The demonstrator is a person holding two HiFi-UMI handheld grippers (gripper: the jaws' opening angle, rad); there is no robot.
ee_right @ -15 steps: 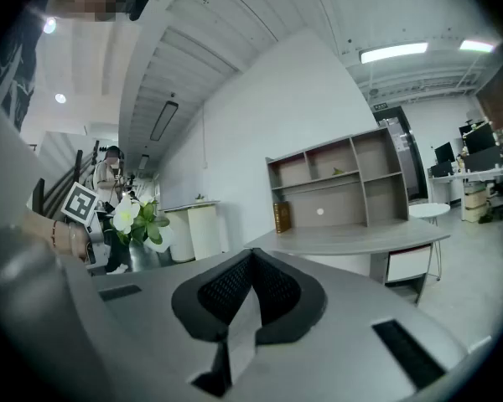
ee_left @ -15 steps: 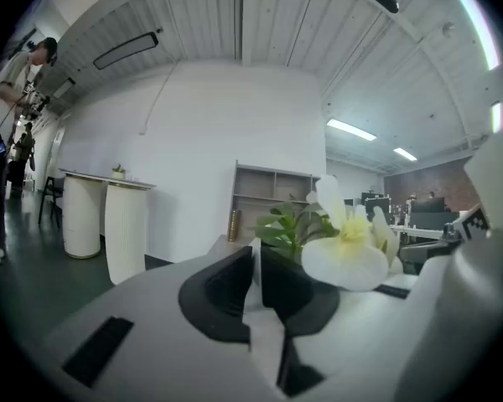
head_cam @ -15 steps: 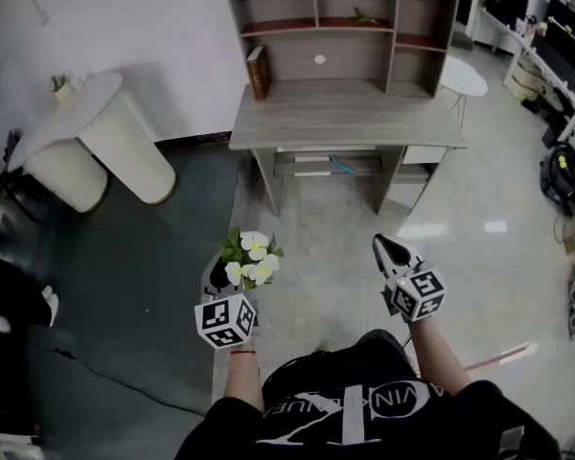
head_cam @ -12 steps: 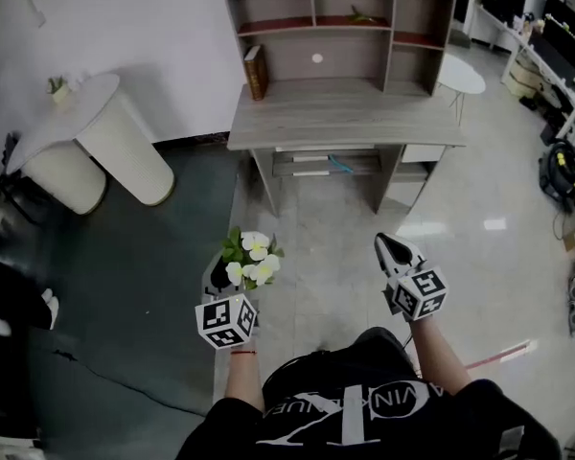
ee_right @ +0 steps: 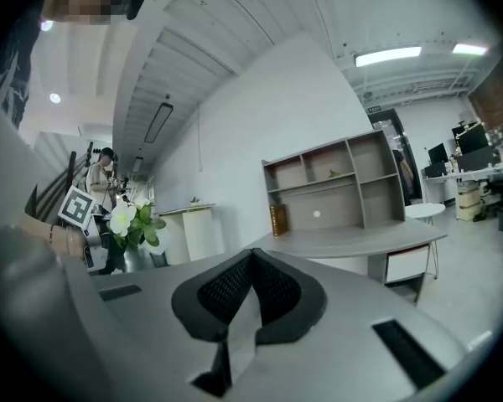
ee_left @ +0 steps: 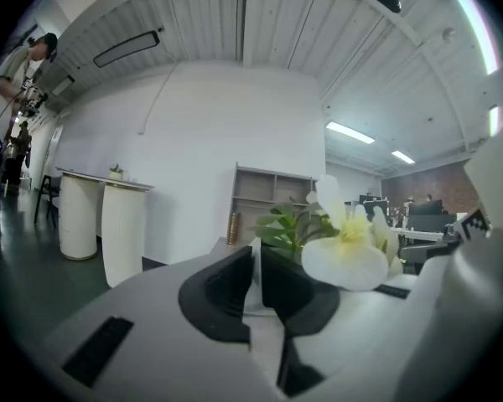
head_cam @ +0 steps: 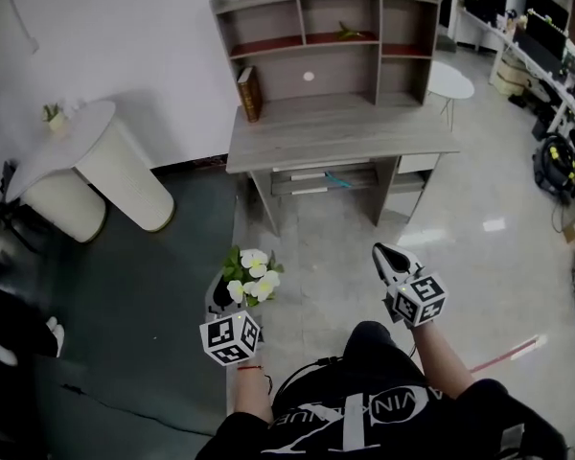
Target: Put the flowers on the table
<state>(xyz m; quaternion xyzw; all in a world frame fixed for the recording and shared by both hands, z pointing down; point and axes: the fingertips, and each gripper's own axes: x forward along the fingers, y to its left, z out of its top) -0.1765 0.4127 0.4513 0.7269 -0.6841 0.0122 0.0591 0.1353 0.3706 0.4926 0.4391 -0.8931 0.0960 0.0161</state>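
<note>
White blossoms with green leaves, the flowers (head_cam: 250,273), are carried in the air by the left gripper (head_cam: 218,297). Its jaws are drawn narrow and pinched on a thin pale part at the base of the bunch; whether that is a wrap or a pot rim cannot be told. The right gripper (head_cam: 387,257) is held alongside, its jaws pressed together with nothing between them.

Nothing is set down yet. The flowers hang above the floor, well apart from the grey wooden desk (head_cam: 337,134) ahead. That desk is judged to be the table meant, though a round white table (head_cam: 72,123) is also seen at the left.

The step in hand is judged to be the carry. It is done well if the bunch is held upright and the pinch is not relaxed until the base is rested on the desk top. The open middle of the desk, near its front edge, is best aimed for, since a book (head_cam: 248,94) is stood at the rear left corner and shelves are raised along the back edge. The base should be lowered flat and released only once it is seen to stand.
</note>
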